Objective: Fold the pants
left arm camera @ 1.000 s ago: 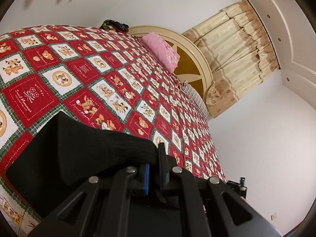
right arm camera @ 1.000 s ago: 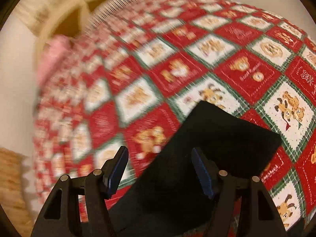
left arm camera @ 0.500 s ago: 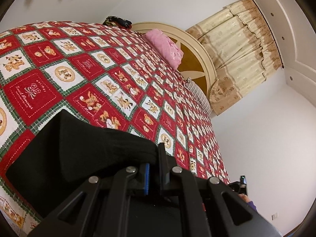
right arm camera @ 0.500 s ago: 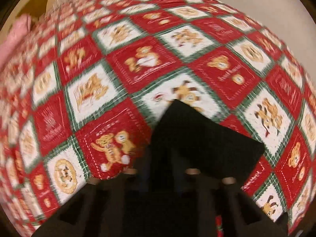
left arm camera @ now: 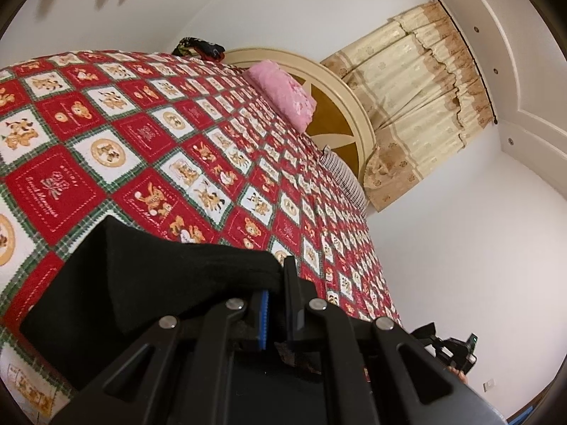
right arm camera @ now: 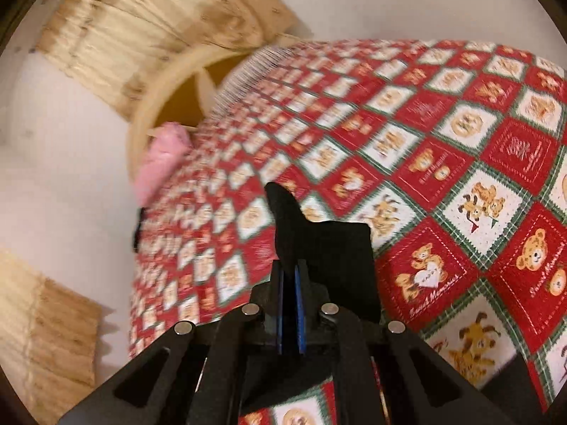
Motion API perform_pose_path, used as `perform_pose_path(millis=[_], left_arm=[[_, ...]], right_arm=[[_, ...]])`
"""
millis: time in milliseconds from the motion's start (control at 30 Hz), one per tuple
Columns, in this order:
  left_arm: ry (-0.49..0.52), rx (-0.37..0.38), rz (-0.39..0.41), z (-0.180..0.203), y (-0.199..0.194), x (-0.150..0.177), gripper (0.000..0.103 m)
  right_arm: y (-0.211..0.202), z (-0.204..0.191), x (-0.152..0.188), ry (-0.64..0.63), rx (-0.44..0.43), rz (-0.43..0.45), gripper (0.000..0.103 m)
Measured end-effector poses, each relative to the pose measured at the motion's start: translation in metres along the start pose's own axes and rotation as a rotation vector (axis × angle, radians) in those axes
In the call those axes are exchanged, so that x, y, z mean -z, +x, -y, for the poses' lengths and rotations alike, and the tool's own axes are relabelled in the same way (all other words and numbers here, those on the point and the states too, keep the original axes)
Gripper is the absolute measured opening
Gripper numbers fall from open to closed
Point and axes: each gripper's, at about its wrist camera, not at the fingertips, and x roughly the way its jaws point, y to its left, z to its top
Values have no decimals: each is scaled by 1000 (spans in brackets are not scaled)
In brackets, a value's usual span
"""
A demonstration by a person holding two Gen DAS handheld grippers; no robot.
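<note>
The black pants (left arm camera: 141,290) lie on a red, white and green teddy-bear quilt (left arm camera: 149,131). My left gripper (left arm camera: 278,283) is shut on a thick edge of the pants, which drape to the left over the quilt. In the right wrist view my right gripper (right arm camera: 291,276) is shut on a corner of the black pants (right arm camera: 329,258); a pointed flap sticks up past the fingertips and the cloth hangs to the right.
A pink pillow (left arm camera: 283,95) and a striped pillow (left arm camera: 343,177) lie against the round cream headboard (left arm camera: 340,95). Beige curtains (left arm camera: 421,99) hang behind it. A dark bundle (left arm camera: 198,47) sits at the far bed edge. White walls surround the bed.
My right gripper was open over the pants, then dropped onto them and closed on the cloth, and has lifted a corner. My left gripper has kept its hold, shifting slightly.
</note>
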Motion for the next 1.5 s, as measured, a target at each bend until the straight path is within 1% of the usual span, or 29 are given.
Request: perform_pose_path(millis=[100,167,300,433,533,667,733,833,900,933,1033,1133,1200,1267,1300,1333,1367,1400,1433,1467,1500], left_arm=[[-3,-2,7,-5,-11,3,7],[-9,1,12,-9,-17,5,7],[-24,5,27,-19,-28,9,7],[-46,-7,27,-34,-35,17,7],[-66,-17,16,-43,-37,24,7],[-39,-57,6,-47,-38,33,7],[-25,-84,-3,-51,-37,39,7],[-38,-111,-30,-63,-32,46,7],[-38,-134,-49,-71,-28,50,7],[-36,-151,-58,-76,-26,52,7],[-60,-171,-72,-89,-24,57,7],[-84,-181,-89,-99,-21,61,7],[-79,-182,-95,-101,-22,62,7],[-65,-185,-99,-99,-23,63,7],[-58,-187,-100,-98,-24,64,7],[-54,-188,-99,-98,-24,64,7],[-50,-187,-96,-97,-25,64,7],[-50,-185,-93,-97,-25,64,7],[-51,-183,-91,-97,-26,64,7],[-53,-183,-91,-97,-27,64,7],[-52,-187,-93,-98,-26,64,7]], right_arm=[[-35,-2,13,-16,-85,42,5],[-56,8,24,-11,-122,61,5],[-92,35,51,1,-192,104,6],[-117,68,84,10,-247,132,6],[-124,101,110,60,-254,128,6],[-130,140,142,108,-268,132,6],[-128,158,156,132,-260,123,6],[-121,181,174,163,-255,107,5],[-122,187,180,159,-291,132,5],[-123,186,181,148,-294,139,5],[-121,182,182,99,-274,128,5],[-123,184,183,97,-286,122,6],[-128,187,185,102,-278,120,8],[-137,189,186,100,-247,134,20],[-143,190,185,99,-238,148,39],[-147,191,183,103,-241,162,65],[-151,192,182,107,-240,182,74],[-156,192,180,108,-239,208,81],[-162,191,179,105,-238,239,80],[-166,189,176,102,-227,251,80],[-170,187,171,95,-200,268,80]])
